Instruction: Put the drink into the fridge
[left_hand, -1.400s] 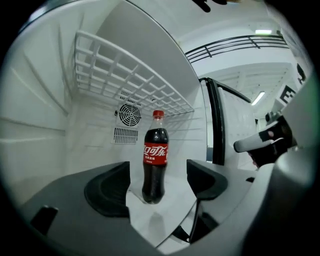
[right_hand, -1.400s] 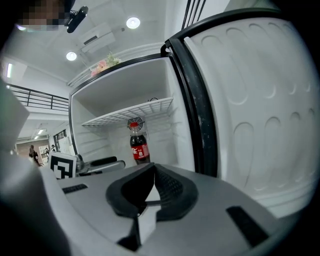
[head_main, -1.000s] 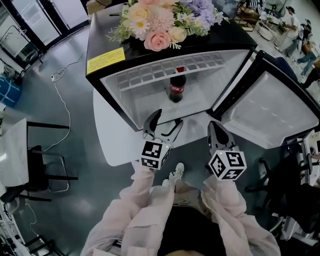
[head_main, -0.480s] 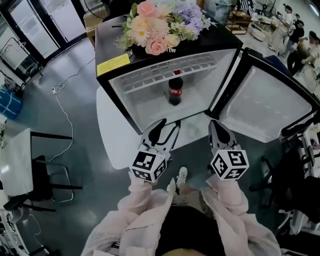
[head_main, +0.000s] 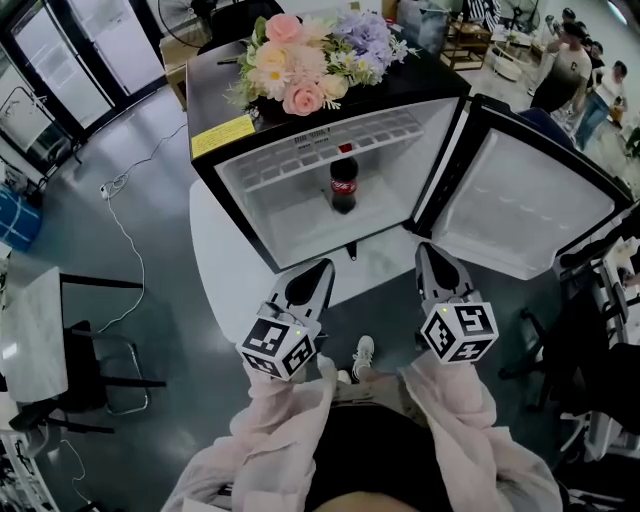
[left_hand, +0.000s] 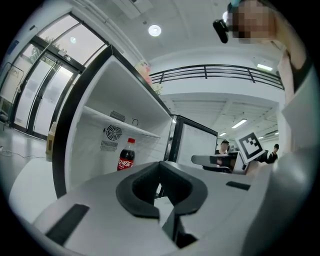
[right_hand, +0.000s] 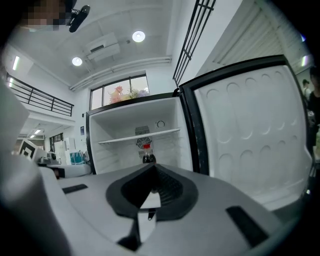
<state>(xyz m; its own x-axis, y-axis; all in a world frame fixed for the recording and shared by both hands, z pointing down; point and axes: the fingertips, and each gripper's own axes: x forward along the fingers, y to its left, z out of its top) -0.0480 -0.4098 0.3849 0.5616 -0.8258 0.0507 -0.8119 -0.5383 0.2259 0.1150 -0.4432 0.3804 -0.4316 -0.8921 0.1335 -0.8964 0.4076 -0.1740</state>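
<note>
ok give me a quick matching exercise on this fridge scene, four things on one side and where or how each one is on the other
Things:
1. cola bottle
2. flowers
3. fridge door
4. white table

Place or state:
a. swung wide open
b. on top of the fridge
c. underneath the fridge
d. standing upright inside the fridge

Pairs: 1-d, 2-b, 3-a, 4-c
</note>
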